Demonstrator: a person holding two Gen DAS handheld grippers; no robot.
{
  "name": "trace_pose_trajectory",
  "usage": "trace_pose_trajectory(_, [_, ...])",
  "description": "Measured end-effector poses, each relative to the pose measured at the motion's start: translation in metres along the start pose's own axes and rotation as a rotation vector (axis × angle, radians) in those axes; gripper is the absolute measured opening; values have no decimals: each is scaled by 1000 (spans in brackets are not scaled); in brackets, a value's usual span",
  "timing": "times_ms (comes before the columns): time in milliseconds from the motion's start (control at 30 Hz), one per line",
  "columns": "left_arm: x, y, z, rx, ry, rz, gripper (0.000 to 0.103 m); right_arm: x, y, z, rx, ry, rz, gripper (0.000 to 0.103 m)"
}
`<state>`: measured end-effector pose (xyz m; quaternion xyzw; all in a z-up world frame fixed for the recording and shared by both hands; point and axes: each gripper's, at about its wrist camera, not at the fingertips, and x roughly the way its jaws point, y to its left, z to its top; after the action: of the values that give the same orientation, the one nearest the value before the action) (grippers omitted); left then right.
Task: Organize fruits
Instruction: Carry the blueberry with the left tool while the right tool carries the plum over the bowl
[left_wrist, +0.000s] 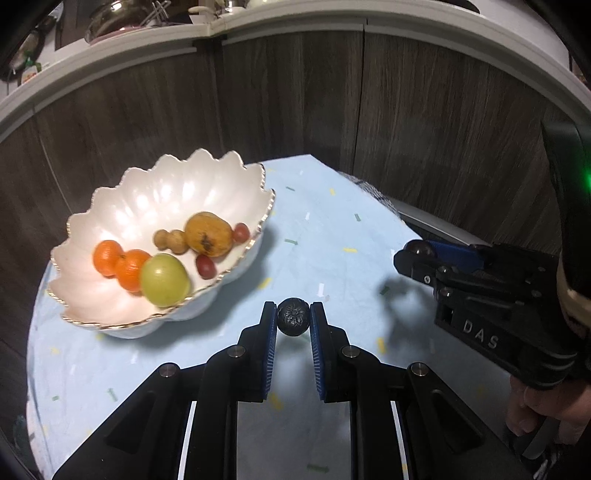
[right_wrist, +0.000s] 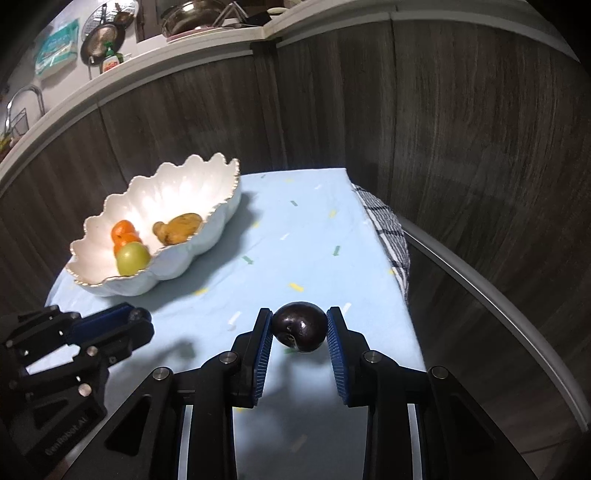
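Note:
A white scalloped bowl with a gold rim sits at the left of the light blue tablecloth. It holds two oranges, a green fruit, a brownish-yellow fruit and small red ones. My left gripper is shut on a small dark wrinkled ball-shaped fruit, above the cloth right of the bowl. My right gripper is shut on a dark purple plum. Each gripper also shows from the side in the other view: right gripper, left gripper.
Dark wood-grain panels rise behind the table, with a pale counter edge and kitchenware above. A checked cloth hangs at the table's right edge. A hand grips the right gripper's handle.

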<state>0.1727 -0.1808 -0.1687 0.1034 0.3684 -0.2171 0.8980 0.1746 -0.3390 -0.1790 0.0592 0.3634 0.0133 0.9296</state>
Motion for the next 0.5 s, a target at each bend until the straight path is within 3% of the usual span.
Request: trace_pose_trajectory(500, [-51, 36, 4, -40, -62, 49, 19, -31, 47, 12, -9, -46, 66, 31])
